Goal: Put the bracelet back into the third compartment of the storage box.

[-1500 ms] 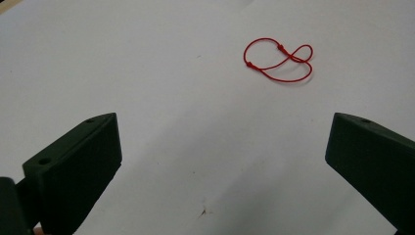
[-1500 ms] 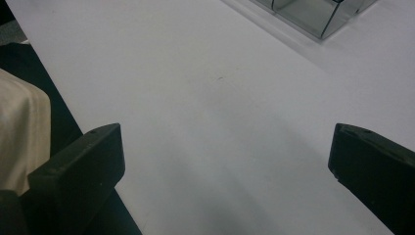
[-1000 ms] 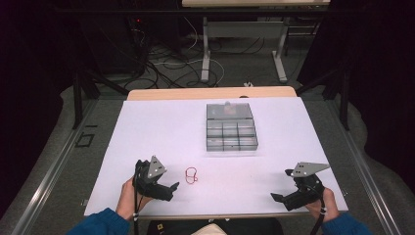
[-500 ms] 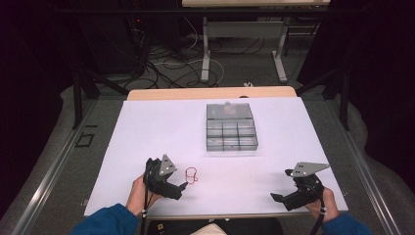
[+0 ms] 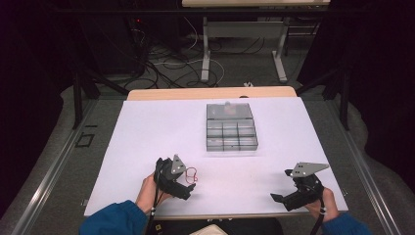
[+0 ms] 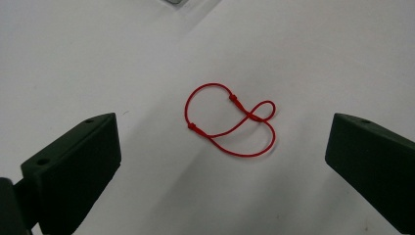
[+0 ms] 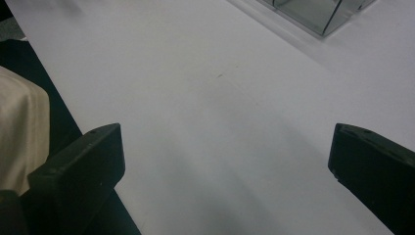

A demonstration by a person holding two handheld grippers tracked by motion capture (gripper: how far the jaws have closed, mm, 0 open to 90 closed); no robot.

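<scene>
**Red string loop waiting between wide jaws**

A person is holding a gripper in each hand over a white desk (image 5: 147, 132). The left gripper (image 5: 188, 180) is hanging just above a thin red string loop (image 6: 232, 120). Its two black jaws are standing wide apart, one on each side of the string, and they are not touching it. The string is lying flat on the desk, near the front edge on the left side. It is twisting over itself to make one big loop and one small loop, with two tiny knots on it.

The right gripper (image 5: 280, 198) is sitting low near the front right part of the desk, well apart from the string. Its jaws are spread wide too, and they are holding nothing.

A clear plastic box (image 5: 231, 128) with little square compartments is resting in the middle of the desk, farther back from both grippers. A corner of it is showing in the right gripper view (image 7: 318, 14).

No words, labels or brand names can be read on anything here.
</scene>
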